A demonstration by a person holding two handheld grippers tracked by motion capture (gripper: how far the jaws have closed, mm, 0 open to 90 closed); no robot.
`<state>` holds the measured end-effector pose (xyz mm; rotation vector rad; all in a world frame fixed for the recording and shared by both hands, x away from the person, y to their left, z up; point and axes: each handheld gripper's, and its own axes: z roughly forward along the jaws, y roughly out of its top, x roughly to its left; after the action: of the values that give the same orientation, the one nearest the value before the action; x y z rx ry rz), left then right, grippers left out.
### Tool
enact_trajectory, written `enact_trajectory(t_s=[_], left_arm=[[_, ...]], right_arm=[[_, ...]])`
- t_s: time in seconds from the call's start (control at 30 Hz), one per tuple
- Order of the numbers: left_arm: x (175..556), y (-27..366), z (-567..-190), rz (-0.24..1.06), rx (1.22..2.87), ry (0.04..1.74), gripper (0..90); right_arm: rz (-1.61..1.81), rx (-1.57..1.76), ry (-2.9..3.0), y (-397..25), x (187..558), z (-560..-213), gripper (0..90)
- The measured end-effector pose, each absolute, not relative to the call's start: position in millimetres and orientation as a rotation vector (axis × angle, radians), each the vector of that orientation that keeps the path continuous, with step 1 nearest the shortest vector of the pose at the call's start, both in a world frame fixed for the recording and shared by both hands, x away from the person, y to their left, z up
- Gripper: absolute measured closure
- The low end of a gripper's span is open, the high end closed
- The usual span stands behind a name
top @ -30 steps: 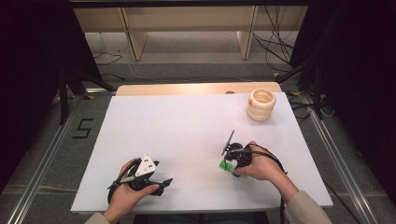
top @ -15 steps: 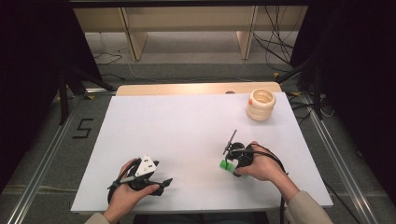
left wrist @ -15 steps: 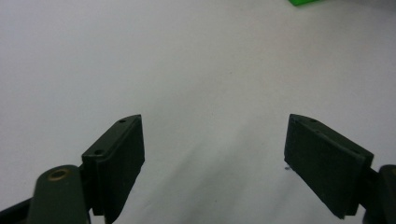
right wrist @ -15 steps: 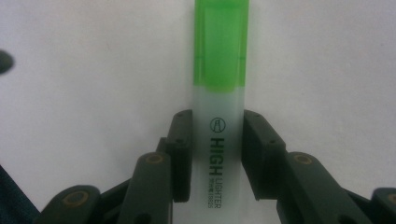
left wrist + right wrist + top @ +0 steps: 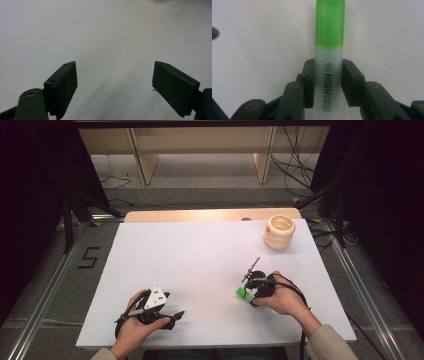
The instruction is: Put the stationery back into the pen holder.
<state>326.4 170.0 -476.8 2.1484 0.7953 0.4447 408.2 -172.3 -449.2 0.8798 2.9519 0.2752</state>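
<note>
No movement since before: right tool (image 5: 328, 82) clamping highlighter (image 5: 329, 50), its ends cut off; left tool (image 5: 113, 87) wide.

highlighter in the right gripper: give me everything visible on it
The highlighter has a translucent whitish plastic barrel printed "HIGH LIGHTER" in black with a small logo, and a bright green cap pointing away from the right gripper. The jaws are shut on the barrel from both sides, just below the cap. In the high view its green end sticks out to the left of the person's right hand, low over the white table sheet; whether it touches the sheet cannot be told.
</note>
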Motion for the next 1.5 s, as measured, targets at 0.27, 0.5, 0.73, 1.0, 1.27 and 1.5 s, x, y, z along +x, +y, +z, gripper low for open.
enact_trajectory(t_s=[0.27, 0.5, 0.73, 1.0, 1.27, 1.5], left_arm=[[326.4, 170.2, -476.7, 0.447, 2.147, 0.798, 20.0], [326.4, 170.4, -476.7, 0.446, 2.147, 0.799, 20.0], [326.3, 170.4, -476.6, 0.447, 2.146, 0.799, 20.0], [326.5, 170.5, -476.8, 0.45, 2.142, 0.802, 20.1], [326.6, 170.7, -476.6, 0.451, 2.144, 0.803, 20.0], [326.3, 170.8, -476.3, 0.453, 2.143, 0.802, 19.9]], right_arm=[[0.401, 0.959, 2.884, -181.2, 406.2, -444.9, 66.3], [0.533, 1.028, 2.803, -188.6, 405.4, -441.8, 66.3], [0.643, 1.068, 2.737, -197.5, 404.6, -441.6, 66.3], [0.778, 1.161, 2.632, -210.2, 405.0, -439.6, 66.3], [0.855, 1.211, 2.537, -220.2, 404.8, -436.3, 66.3], [0.887, 1.24, 2.486, -226.0, 405.1, -435.2, 66.4]])
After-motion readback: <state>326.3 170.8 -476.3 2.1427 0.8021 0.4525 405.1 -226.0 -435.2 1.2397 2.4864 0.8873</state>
